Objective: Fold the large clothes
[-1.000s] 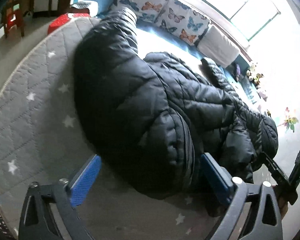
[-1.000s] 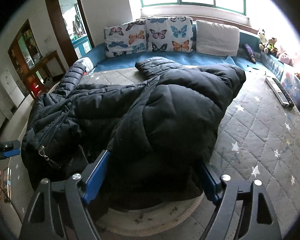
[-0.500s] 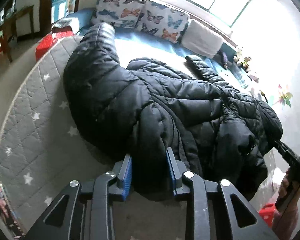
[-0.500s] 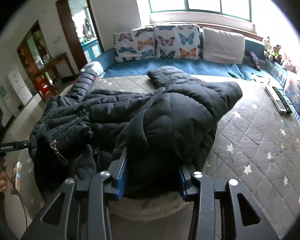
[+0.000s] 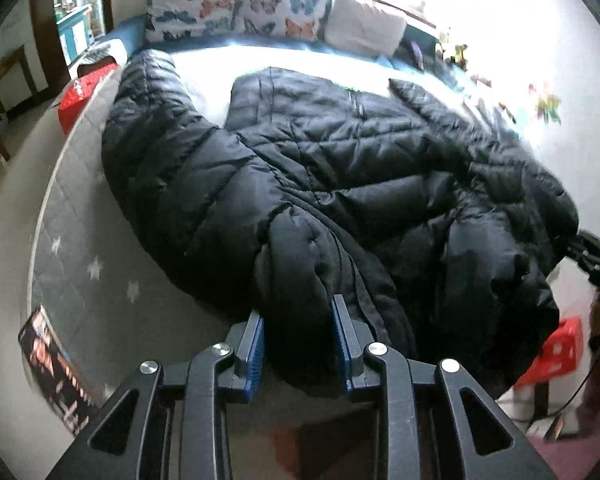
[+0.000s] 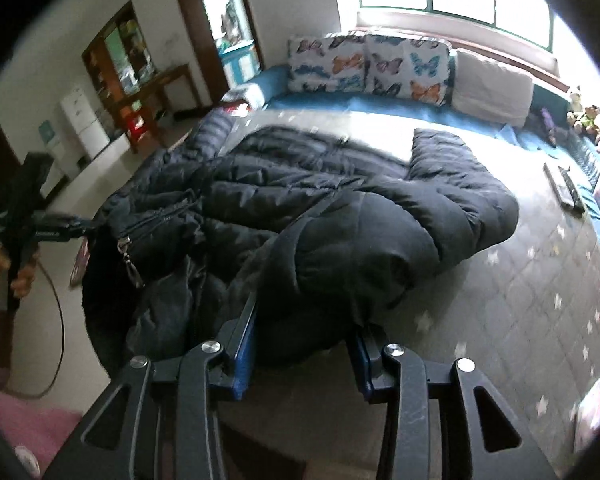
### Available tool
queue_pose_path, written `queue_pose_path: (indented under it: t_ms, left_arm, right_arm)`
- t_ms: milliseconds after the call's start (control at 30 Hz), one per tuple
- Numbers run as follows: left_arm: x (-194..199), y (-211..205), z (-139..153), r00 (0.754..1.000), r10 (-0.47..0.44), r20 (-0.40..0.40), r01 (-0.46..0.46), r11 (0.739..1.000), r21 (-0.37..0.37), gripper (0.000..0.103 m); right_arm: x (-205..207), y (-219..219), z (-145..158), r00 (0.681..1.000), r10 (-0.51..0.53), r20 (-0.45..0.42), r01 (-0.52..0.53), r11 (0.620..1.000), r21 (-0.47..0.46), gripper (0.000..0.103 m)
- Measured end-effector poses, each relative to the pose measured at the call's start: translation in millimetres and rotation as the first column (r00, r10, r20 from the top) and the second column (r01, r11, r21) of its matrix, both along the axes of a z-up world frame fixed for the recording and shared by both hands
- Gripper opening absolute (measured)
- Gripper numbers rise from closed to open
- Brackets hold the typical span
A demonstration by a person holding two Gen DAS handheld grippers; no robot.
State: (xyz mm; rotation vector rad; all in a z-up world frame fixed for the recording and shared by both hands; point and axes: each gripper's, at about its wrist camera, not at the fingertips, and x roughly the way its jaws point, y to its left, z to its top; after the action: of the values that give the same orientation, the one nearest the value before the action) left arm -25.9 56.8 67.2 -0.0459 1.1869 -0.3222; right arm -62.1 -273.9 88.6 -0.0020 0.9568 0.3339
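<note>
A large black puffer jacket [image 5: 340, 184] lies spread over the grey star-quilted mattress [image 5: 80, 248], its near hem lifted off the edge. My left gripper [image 5: 298, 340] is shut on a thick fold of the hem, blue pads [image 5: 256, 344] pressing both sides. In the right wrist view the same jacket [image 6: 340, 216] shows its zipper at left. My right gripper [image 6: 304, 348] is shut on the hem's other corner. The left gripper [image 6: 40, 220] appears there at the far left, held by a hand.
Butterfly cushions [image 6: 364, 64] and a white pillow [image 6: 492, 84] line the far blue bench under the window. Remote controls [image 6: 564, 184] lie on the mattress at right. A red stool [image 5: 552, 352] stands on the floor, and a magazine [image 5: 56, 368] lies on the mattress edge.
Both grippers went from wide open to shut on the jacket's near hem, then pulled back and up, dragging the jacket toward the mattress edge.
</note>
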Motion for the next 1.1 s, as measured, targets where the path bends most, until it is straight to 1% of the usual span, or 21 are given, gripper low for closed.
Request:
queue_pose_path:
  t_ms: [100,133,200,233,300,333,400,467,533,567,600,667,733,767,833,867,900,933,1033,1100]
  left_arm:
    - [-24,1,-17,0.999,-0.016,-0.05,0.018,0.999,0.039,0.033]
    - [-26,4,-21,0.998,-0.017,-0.062,0.02,0.999,0.046,0.034]
    - [-32,7,-30,0.996,-0.018,-0.088,0.023,0.998,0.064,0.035]
    - [-37,9,-33,0.994,-0.01,-0.107,0.018,0.997,0.072,0.035]
    - [-36,6,-38,0.992,-0.006,-0.125,0.015,0.997,0.076,0.035]
    - [-34,8,-40,0.992,-0.003,-0.126,0.013,0.997,0.078,0.037]
    - [-37,15,-35,0.991,0.005,-0.13,0.003,0.998,0.065,0.037]
    - [-40,23,-25,0.994,0.009,-0.112,-0.004,0.999,0.048,0.037]
    - [-40,27,-11,0.996,0.019,-0.091,-0.013,0.998,0.065,0.039]
    - [-39,29,-1,0.998,0.025,-0.065,-0.021,0.998,0.067,0.042]
    - [-36,30,6,0.999,0.026,-0.044,-0.023,0.997,0.067,0.044]
    - [-24,30,18,1.0,0.027,0.005,-0.027,0.997,0.076,0.056]
    - [-8,27,27,0.999,0.031,0.038,-0.034,0.995,0.09,0.059]
    - [2,24,29,0.999,0.03,0.045,-0.034,0.995,0.094,0.059]
    - [23,18,32,0.998,0.027,0.056,-0.032,0.996,0.083,0.059]
    - [30,17,31,0.998,0.026,0.058,-0.03,0.997,0.075,0.059]
    - [39,15,31,0.998,0.023,0.059,-0.027,0.997,0.067,0.059]
    - [50,13,29,0.998,0.022,0.06,-0.026,0.998,0.059,0.059]
    - [81,9,18,0.999,0.034,0.042,-0.035,0.999,0.032,0.059]
    - [100,6,11,0.998,0.046,0.032,-0.047,0.999,0.019,0.059]
  right_arm:
    - [-11,5,-17,0.996,0.025,-0.081,-0.025,1.0,0.003,0.044]
    - [-11,4,-22,0.994,0.028,-0.104,-0.027,1.0,0.008,0.044]
    - [-15,5,-43,0.984,0.035,-0.177,-0.03,0.999,0.032,0.044]
    - [-16,4,-49,0.98,0.035,-0.197,-0.028,0.999,0.036,0.044]
    - [-16,3,-66,0.969,0.024,-0.245,-0.015,0.999,0.037,0.044]
    - [-16,1,-73,0.963,0.015,-0.271,-0.005,0.999,0.04,0.044]
    - [-18,-7,-75,0.955,-0.008,-0.296,0.022,0.999,0.044,0.044]
    - [-23,-18,-63,0.955,-0.04,-0.292,0.054,0.998,0.04,0.044]
    - [-25,-35,-45,0.956,-0.096,-0.278,0.106,0.994,0.021,0.044]
    - [-24,-43,-35,0.957,-0.124,-0.261,0.13,0.992,0.004,0.044]
    - [-24,-49,-27,0.96,-0.147,-0.237,0.147,0.989,-0.016,0.044]
    - [-13,-58,-5,0.97,-0.178,-0.166,0.173,0.984,-0.046,0.044]
    - [2,-61,7,0.976,-0.188,-0.112,0.183,0.982,-0.055,0.044]
    - [8,-59,8,0.979,-0.178,-0.096,0.174,0.983,-0.05,0.044]
    - [34,-52,11,0.986,-0.145,-0.077,0.142,0.989,-0.044,0.045]
    - [53,-47,10,0.99,-0.125,-0.07,0.122,0.991,-0.052,0.045]
    - [59,-43,7,0.991,-0.116,-0.06,0.113,0.992,-0.059,0.045]
    - [74,-38,4,0.993,-0.099,-0.06,0.095,0.993,-0.068,0.045]
    - [124,-25,-14,0.994,-0.051,-0.096,0.045,0.997,-0.068,0.045]
    - [160,-19,-31,0.99,-0.028,-0.141,0.018,0.998,-0.067,0.045]
